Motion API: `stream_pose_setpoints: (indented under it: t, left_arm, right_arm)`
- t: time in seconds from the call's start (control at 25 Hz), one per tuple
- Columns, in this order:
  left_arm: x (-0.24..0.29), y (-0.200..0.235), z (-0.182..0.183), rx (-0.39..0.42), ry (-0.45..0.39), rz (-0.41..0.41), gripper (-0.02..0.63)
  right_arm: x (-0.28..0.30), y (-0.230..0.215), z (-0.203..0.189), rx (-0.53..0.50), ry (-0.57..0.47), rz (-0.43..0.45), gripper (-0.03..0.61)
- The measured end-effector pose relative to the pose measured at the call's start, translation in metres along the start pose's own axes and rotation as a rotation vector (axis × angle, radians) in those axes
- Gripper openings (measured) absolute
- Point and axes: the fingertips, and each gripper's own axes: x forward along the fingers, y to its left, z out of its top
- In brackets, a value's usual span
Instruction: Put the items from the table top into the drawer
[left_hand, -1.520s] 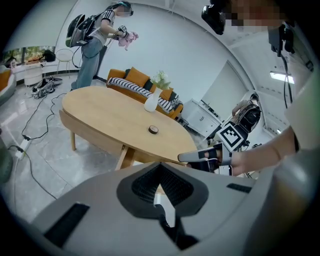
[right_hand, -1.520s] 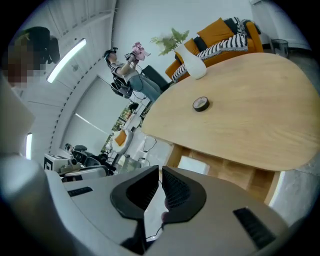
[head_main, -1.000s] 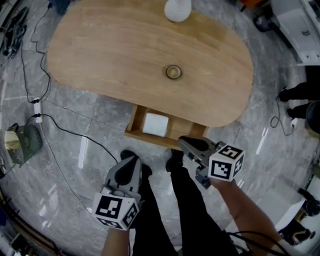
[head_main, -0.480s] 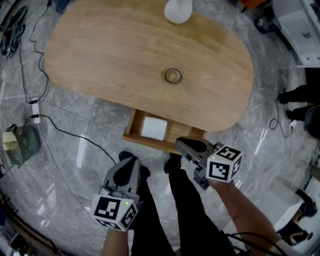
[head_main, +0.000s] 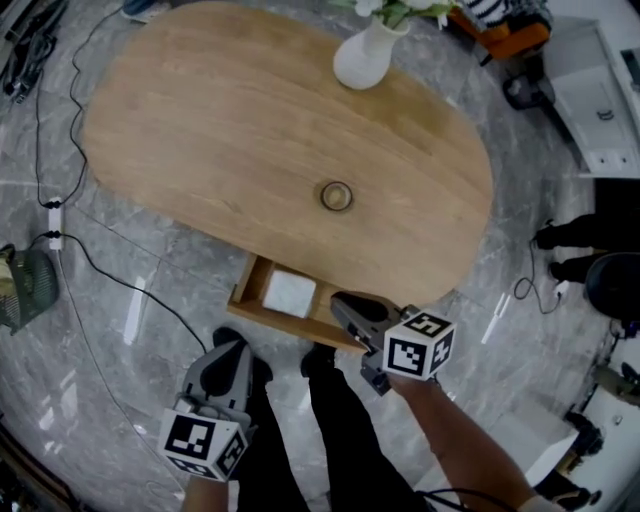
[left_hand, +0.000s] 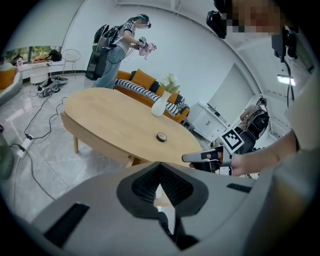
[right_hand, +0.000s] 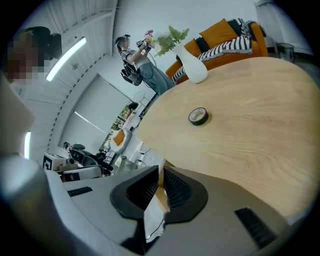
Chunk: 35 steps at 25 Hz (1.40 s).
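Head view: tape roll (head_main: 336, 196) sits mid worktop (head_main: 200, 130), white vase (head_main: 362, 60) near far edge. Drawer (head_main: 247, 292) is pulled out w/ white block (head_main: 290, 293) inside. My right hand-held gripper (head_main: 347, 304), jaws pressed together, hangs by drawer's right end. My left hand-held gripper (head_main: 228, 355), also closed & empty, hangs over floor (head_main: 120, 300).
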Motion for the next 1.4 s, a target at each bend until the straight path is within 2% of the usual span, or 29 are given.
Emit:
stream_pose_setpoints:
  t: [0.52, 0.64, 0.72, 1.4]
  left_arm:
    - [0.014, 0.01, 0.012, -0.044, -0.04, 0.02, 0.0]
    - [0.018, 0.009, 0.012, -0.048, -0.043, 0.016, 0.0]
    - [0.02, 0.009, 0.012, -0.052, -0.035, 0.016, 0.0]
    - [0.024, 0.022, 0.007, -0.078, -0.041, 0.044, -0.001]
  right_arm:
    - [0.027, -0.021, 0.047, -0.168, 0.102, -0.022, 0.044]
    - [0.032, -0.029, 0.059, -0.202, 0.13, -0.03, 0.066]
    - [0.035, -0.034, 0.067, -0.228, 0.145, -0.043, 0.104]
    - [0.076, -0.063, 0.112, -0.538, 0.25, -0.126, 0.138]
